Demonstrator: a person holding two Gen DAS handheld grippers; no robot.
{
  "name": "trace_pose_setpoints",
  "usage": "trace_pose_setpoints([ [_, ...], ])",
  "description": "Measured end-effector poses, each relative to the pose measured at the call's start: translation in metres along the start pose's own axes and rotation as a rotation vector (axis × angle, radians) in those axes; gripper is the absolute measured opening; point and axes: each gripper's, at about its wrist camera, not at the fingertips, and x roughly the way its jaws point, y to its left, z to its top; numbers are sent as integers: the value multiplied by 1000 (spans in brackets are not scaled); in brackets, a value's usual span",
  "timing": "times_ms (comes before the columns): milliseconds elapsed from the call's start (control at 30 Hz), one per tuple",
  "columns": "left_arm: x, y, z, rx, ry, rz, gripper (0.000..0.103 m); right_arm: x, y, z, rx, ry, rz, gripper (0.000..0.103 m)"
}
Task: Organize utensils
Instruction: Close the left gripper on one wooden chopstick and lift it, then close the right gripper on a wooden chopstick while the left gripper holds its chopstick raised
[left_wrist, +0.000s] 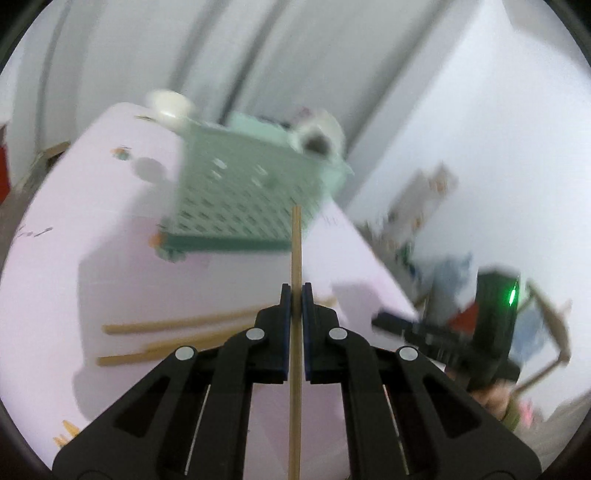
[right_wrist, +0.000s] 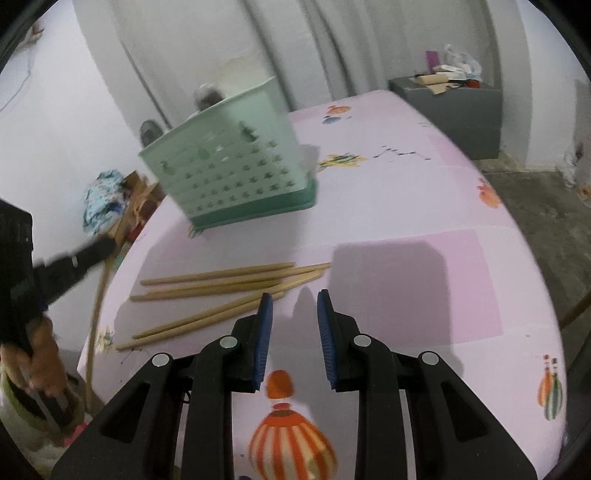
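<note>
We have one chopstick (left_wrist: 296, 266) clenched mid-length in the left fingers (left_wrist: 296, 306), centre frame before the basket (left_wrist: 240, 192) (light, stiff, smooth, so it may pivot), while the right fingers (right_wrist: 294, 314) hang released.

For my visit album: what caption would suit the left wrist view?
Left tongs shut on one wooden chopstick, pointing it toward the green basket on the pink tablecloth.
</note>
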Motion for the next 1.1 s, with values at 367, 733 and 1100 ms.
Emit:
trace_pose_setpoints([
  [367, -62, 58, -2, -196, -189, 112, 4, 55, 81, 27, -358, 121, 86, 25],
  [733, -86, 96, -5, -296, -273, 178, 4, 124, 179, 46, -767, 258, 208, 25],
  [1100, -92, 113, -12, -333, -290, 190, 4, 150, 224, 39, -920, 418, 303, 25],
])
